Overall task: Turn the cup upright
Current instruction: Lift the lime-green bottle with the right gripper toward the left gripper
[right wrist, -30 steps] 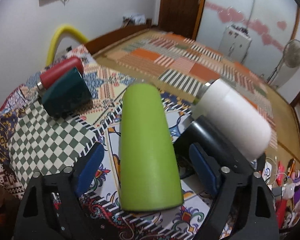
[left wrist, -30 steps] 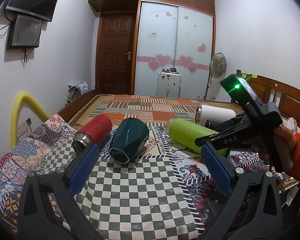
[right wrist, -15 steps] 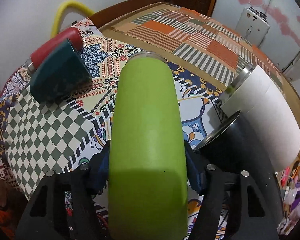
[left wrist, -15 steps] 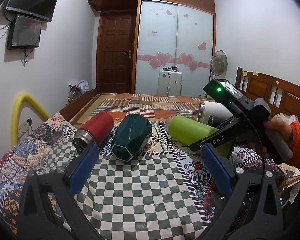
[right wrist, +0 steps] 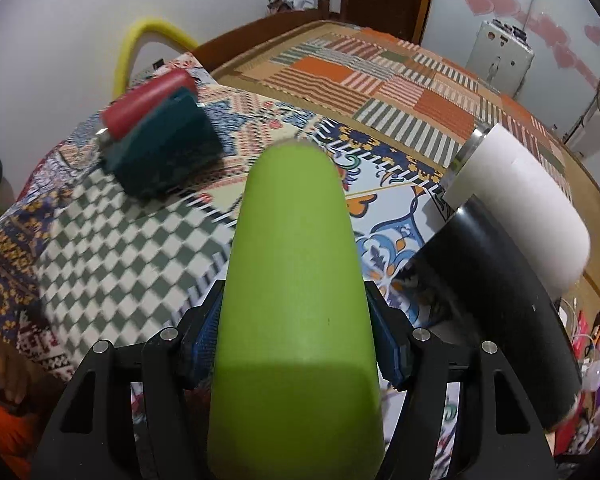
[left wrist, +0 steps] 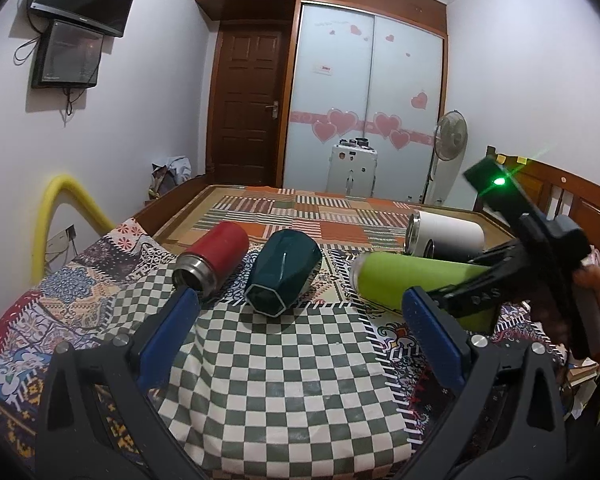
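A lime-green cup (right wrist: 296, 280) lies on its side, mouth pointing away from me; it also shows in the left wrist view (left wrist: 416, 284). My right gripper (right wrist: 296, 344) is shut on the green cup near its closed base, blue pads (right wrist: 388, 354) pressed on both sides, and the cup looks slightly raised off the cloth. In the left wrist view the right gripper (left wrist: 500, 280) reaches in from the right. My left gripper (left wrist: 304, 332) is open and empty above the checkered cloth (left wrist: 284, 364).
A red flask (left wrist: 212, 258), a dark green faceted cup (left wrist: 284, 276), a white cup (left wrist: 444, 234) and a black cup (right wrist: 496, 288) lie on their sides on the bed. A yellow tube (left wrist: 60, 208) arches at the left edge. Clutter sits right of the bed.
My right gripper moved forward around the green cup and shut on it, then began lifting its far end. The left gripper barely moved.
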Motion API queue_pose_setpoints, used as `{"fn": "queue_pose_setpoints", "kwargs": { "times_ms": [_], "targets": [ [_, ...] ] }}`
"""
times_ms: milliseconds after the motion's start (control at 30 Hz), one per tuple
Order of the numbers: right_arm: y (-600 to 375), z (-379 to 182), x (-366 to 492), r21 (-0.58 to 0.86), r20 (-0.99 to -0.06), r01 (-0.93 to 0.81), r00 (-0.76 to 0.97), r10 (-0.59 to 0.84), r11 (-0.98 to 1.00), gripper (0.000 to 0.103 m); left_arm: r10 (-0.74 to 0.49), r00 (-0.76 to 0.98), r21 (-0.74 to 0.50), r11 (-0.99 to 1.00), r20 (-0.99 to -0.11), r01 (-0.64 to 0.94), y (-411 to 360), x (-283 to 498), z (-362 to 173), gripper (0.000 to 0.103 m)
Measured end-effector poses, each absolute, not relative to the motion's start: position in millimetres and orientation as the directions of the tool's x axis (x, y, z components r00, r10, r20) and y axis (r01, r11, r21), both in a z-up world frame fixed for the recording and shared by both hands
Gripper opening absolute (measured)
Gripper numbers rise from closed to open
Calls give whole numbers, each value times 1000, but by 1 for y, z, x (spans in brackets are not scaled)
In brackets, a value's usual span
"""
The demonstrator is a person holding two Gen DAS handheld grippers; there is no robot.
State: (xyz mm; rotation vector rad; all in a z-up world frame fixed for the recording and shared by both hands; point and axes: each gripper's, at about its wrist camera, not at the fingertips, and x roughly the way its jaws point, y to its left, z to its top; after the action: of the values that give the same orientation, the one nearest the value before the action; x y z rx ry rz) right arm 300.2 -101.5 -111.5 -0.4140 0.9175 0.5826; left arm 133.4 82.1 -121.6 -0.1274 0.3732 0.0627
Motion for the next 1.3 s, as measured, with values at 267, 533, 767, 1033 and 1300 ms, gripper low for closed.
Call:
{"fn": "queue_pose_setpoints", "kwargs": {
  "times_ms": [267, 533, 767, 1033, 1300],
  "targets": [
    [-97, -105, 255, -63, -800, -653, 485, 353, 755, 62, 57, 933, -106, 989, -355, -101, 82, 110, -112, 103],
    [-86, -125, 231, -77, -784, -648, 509, 356, 757, 62, 82, 923, -90, 988, -377, -124, 84, 95, -113, 103],
    [-82, -136, 223, -110, -762, -644, 544, 352, 757, 62, 102, 908, -51, 990, -407, -134, 80, 97, -121, 103],
    [-82, -148, 222, -116, -776, -663, 526, 349, 740, 62, 116, 891, -40, 988, -438, -148, 77, 111, -124, 103],
    [-94, -128, 209, -100, -711, -667, 567, 416, 738, 62, 76, 876, -70, 990, -476, -123, 72, 125, -116, 103]
  ]
}}
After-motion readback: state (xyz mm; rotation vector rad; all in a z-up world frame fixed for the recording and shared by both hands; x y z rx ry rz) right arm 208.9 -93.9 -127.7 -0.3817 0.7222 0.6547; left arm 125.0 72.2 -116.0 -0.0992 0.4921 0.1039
